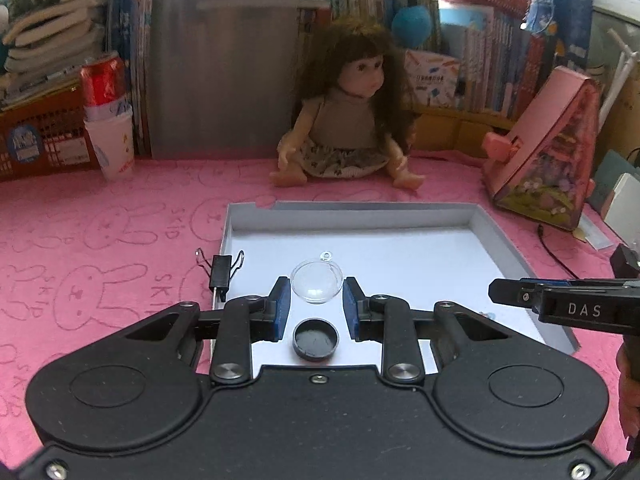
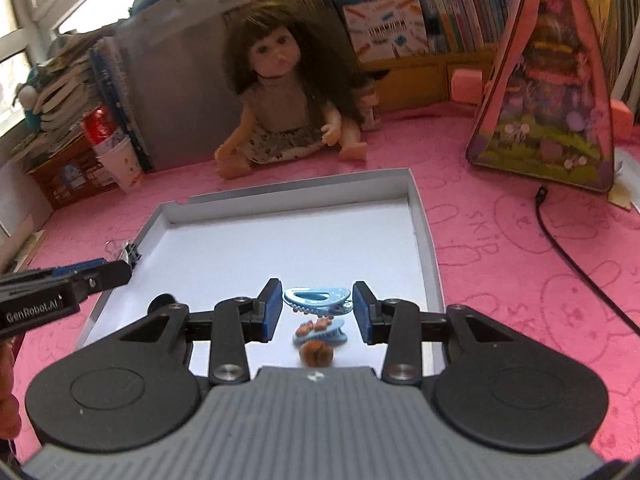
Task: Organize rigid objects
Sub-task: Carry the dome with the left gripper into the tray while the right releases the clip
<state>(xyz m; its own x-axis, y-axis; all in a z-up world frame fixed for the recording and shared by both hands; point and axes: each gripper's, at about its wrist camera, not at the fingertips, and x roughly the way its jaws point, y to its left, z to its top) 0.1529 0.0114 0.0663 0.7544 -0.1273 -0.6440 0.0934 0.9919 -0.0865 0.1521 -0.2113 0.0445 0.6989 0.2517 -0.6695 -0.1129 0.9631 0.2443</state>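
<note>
A white shallow tray (image 1: 472,216) lies on the pink cloth; it also shows in the right wrist view (image 2: 416,196). My left gripper (image 1: 316,294) is open over the tray's near left part, with a clear plastic half-dome (image 1: 316,286) between its fingertips and a black round cap (image 1: 316,339) just below. My right gripper (image 2: 318,298) is open over the tray's near right part, with a blue hair clip (image 2: 318,299) between its fingertips. A second blue clip with orange decoration (image 2: 320,330) and a small brown object (image 2: 316,354) lie closer in.
A black binder clip (image 1: 221,270) sits at the tray's left edge. A doll (image 1: 348,116) sits behind the tray. A pink triangular box (image 1: 548,152) stands to the right, with a black cable (image 2: 576,264) beside it. A red can and paper cup (image 1: 108,116) stand to the left. Books line the back.
</note>
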